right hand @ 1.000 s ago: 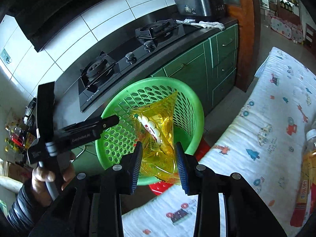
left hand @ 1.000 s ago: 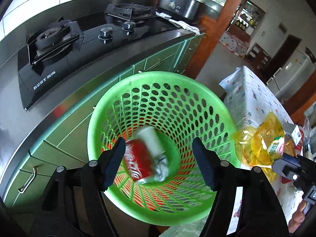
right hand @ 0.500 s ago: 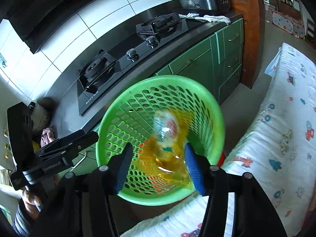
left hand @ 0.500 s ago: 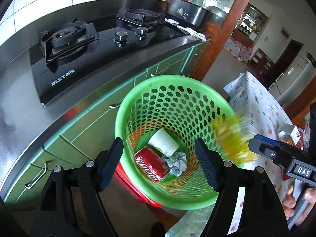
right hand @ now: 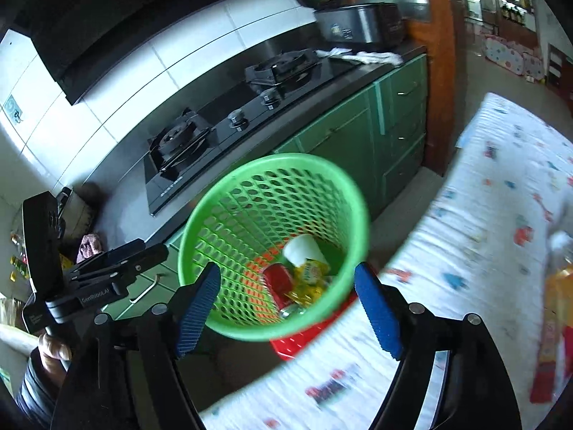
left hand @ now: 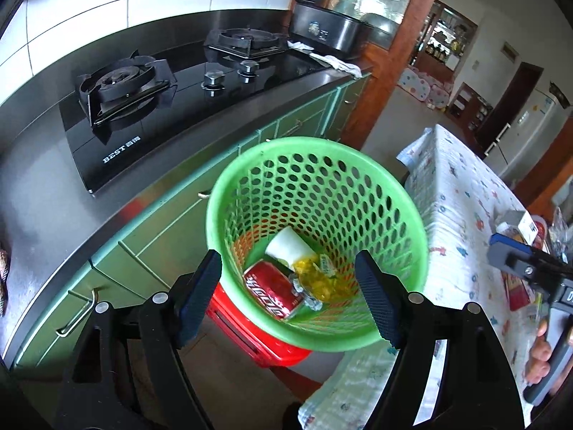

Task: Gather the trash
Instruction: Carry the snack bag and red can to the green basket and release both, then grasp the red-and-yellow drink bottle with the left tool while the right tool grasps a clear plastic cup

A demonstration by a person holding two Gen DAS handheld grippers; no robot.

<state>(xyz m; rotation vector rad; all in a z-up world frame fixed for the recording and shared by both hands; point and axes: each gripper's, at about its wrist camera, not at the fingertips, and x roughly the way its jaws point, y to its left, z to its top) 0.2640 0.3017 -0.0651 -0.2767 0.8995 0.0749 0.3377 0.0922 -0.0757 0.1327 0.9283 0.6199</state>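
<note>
Inside green basket (left hand: 412, 193): can (left hand: 274, 292), cup (left hand: 288, 245), yellow wrapper (left hand: 318, 281) (crumpled)

"BEST" is read in white at the front left corner of the black gas hob (left hand: 118, 150); "GenRobot.AI" is printed along the left gripper (right hand: 107, 279).

The tablecloth (right hand: 483, 215) and bottle (right hand: 558, 286) are smeared with blur — prints unreadable, bottle cut off.
</note>
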